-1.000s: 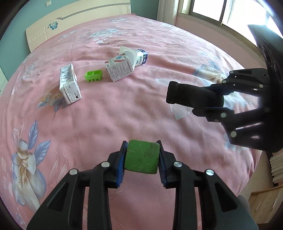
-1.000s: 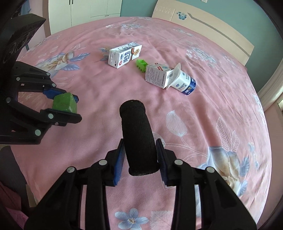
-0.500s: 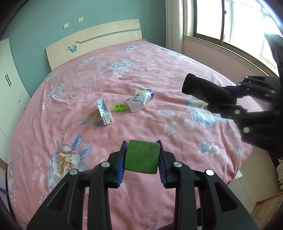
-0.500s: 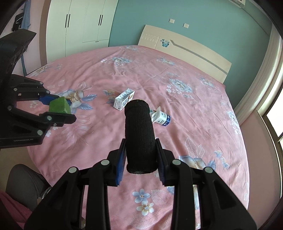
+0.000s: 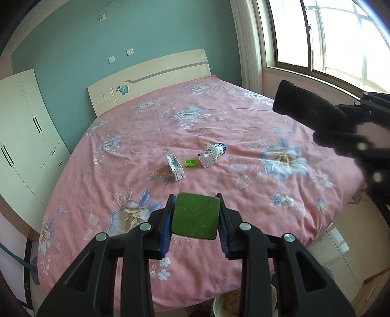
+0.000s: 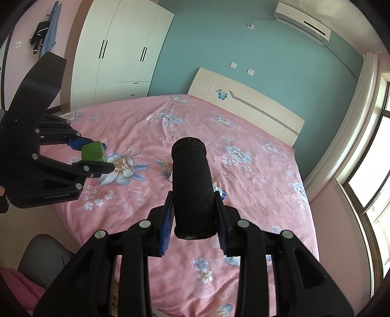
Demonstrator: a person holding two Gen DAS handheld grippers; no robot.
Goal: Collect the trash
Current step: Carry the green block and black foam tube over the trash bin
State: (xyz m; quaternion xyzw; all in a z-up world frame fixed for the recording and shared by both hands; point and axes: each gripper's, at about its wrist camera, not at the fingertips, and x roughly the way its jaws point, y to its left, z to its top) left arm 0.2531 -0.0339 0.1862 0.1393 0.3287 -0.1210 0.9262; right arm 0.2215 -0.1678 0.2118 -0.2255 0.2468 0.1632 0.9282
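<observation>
A bed (image 5: pixel 219 126) is covered by a pink sheet printed with blue and white flowers. A cream headboard (image 5: pixel 151 80) is set against a teal wall (image 5: pixel 146 31), where sockets (image 5: pixel 120 55) are mounted. A white wardrobe (image 6: pixel 117 51) is seen beside the bed. An air conditioner (image 6: pixel 302 23) is fixed high on the wall. Bright daylight is let in through a window (image 5: pixel 324 39), with a pale curtain (image 5: pixel 246 44) hung beside it. Clothes (image 6: pixel 45 31) are hung on a pink wall.

Bright daylight via window (image 5: pixel 341 36), blown-out glare there; fisheye warp + dark vignette at edges.
</observation>
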